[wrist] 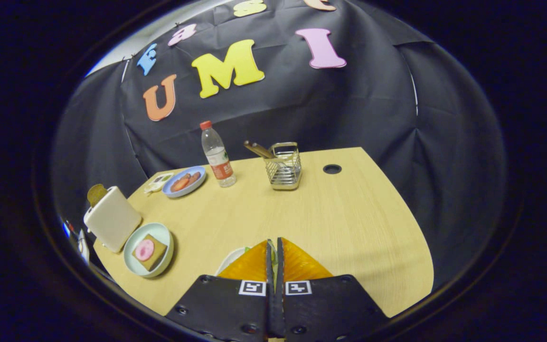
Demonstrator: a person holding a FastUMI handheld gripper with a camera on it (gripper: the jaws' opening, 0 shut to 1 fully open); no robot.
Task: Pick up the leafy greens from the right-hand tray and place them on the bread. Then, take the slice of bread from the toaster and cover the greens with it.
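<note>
1. The gripper [274, 247] has its two orange fingers [249, 266] drawn nearly together, with only a thin slit between them. A sliver of pale green, the leafy greens [273, 259], shows in that slit, so both fingers appear to press on it.
2. Just under and to the left of the fingers, the rim of a white tray [228, 261] peeks out; most of it is hidden by the fingers.
3. Further left and a little ahead sits a pale green bowl-like plate [159, 232] holding a square slice of bread [152, 251] with a round pink slice [144, 249] lying on top of it.
4. Touching or just beside that plate, on its far left, stands the cream toaster [112, 218], with a brown slice of toast [96, 194] sticking up out of its top.
5. The light wooden counter [340, 223] spreads ahead of and to the right of the fingers.
6. Far ahead and to the left is a blue plate [197, 185] with reddish pieces of food on it, and a small white item lies just beyond its left side; what it is cannot be told.
7. Next to the blue plate, on its right, stands a clear water bottle [217, 156] with a red cap.
8. Almost straight ahead, at the counter's far side, is a wire metal holder [284, 168] with wooden handles leaning out to the left.
9. Right of the holder is a round black hole [332, 168] in the counter.
</note>
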